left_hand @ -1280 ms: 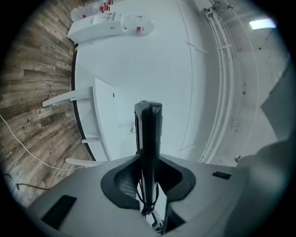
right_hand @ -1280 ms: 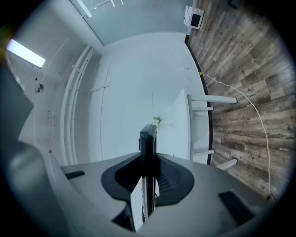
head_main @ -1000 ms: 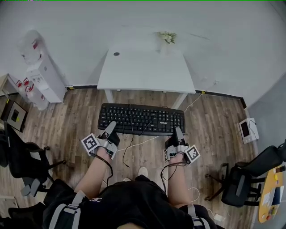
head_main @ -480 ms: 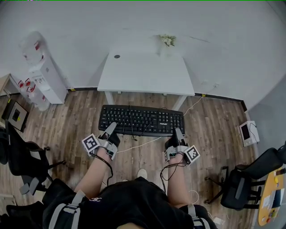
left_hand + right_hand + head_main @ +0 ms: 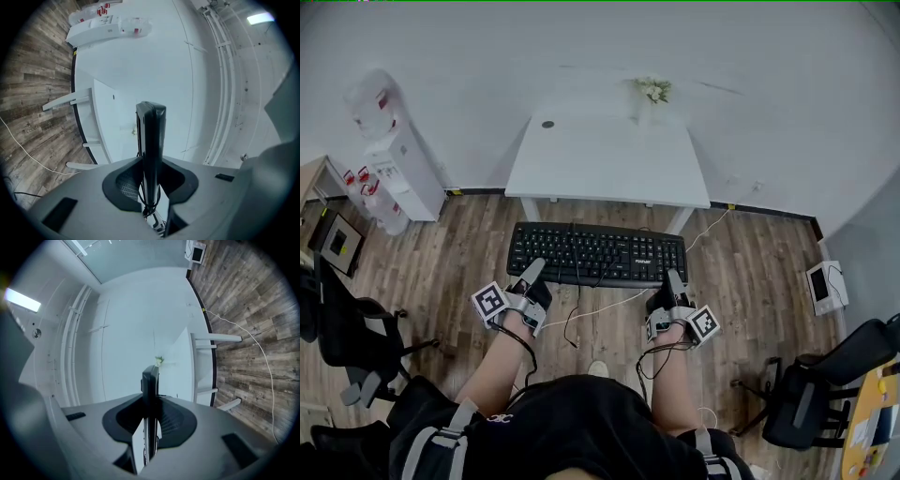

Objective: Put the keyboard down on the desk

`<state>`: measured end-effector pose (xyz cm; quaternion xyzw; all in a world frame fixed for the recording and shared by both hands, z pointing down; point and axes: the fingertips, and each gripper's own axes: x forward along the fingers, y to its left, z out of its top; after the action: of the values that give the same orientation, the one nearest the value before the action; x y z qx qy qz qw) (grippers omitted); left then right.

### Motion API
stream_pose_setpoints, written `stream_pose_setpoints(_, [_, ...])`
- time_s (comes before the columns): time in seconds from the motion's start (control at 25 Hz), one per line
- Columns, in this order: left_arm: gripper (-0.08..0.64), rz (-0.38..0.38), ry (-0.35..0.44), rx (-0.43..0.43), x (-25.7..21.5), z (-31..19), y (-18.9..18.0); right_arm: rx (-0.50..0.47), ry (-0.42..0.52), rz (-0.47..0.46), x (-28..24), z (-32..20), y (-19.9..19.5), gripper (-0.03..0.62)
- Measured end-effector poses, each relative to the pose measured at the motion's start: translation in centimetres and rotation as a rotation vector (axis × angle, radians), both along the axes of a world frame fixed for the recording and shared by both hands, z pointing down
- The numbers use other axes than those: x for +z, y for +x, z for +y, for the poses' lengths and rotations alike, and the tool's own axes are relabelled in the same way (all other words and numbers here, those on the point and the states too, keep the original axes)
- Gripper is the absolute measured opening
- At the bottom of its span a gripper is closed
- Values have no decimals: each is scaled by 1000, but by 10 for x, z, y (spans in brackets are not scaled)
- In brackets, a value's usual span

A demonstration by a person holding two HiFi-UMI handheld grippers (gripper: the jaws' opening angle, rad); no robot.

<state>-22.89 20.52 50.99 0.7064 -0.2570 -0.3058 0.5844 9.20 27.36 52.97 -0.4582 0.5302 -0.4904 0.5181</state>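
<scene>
A black keyboard [image 5: 598,253] hangs level above the wooden floor, just short of the white desk [image 5: 605,159]. My left gripper [image 5: 532,272] is shut on its near left edge and my right gripper [image 5: 673,279] is shut on its near right edge. In the left gripper view the keyboard [image 5: 151,140] shows edge-on, pinched between the jaws, with its black cable looped below. The right gripper view shows the keyboard [image 5: 150,390] edge-on in the same way, with the desk [image 5: 185,366] behind it. The cable [image 5: 572,319] dangles from the keyboard toward the floor.
A small vase of flowers [image 5: 651,92] stands at the desk's back edge, and a round hole [image 5: 547,124] sits at its back left. A white water dispenser [image 5: 394,155] stands left of the desk. Office chairs [image 5: 825,370] are at both sides. A white cable [image 5: 712,230] runs across the floor.
The keyboard and both grippers have edged forward toward the desk, which now appears slightly lower and nearer in the head view. Both grips are unchanged.
</scene>
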Motion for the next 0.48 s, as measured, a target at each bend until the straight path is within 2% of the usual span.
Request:
stream_pose_setpoints(0.12, [81, -8, 2, -8, -1, -11, 16, -12, 3, -4, -1, -14, 17, 69])
stream_pose_setpoints(0.32, [83, -16, 15, -18, -1, -18, 19, -27, 12, -9, 2, -25, 21, 69])
stream_pose_setpoints(0.48, [83, -19, 20, -33, -2, -30, 45, -45, 23, -8, 0, -43, 48, 69])
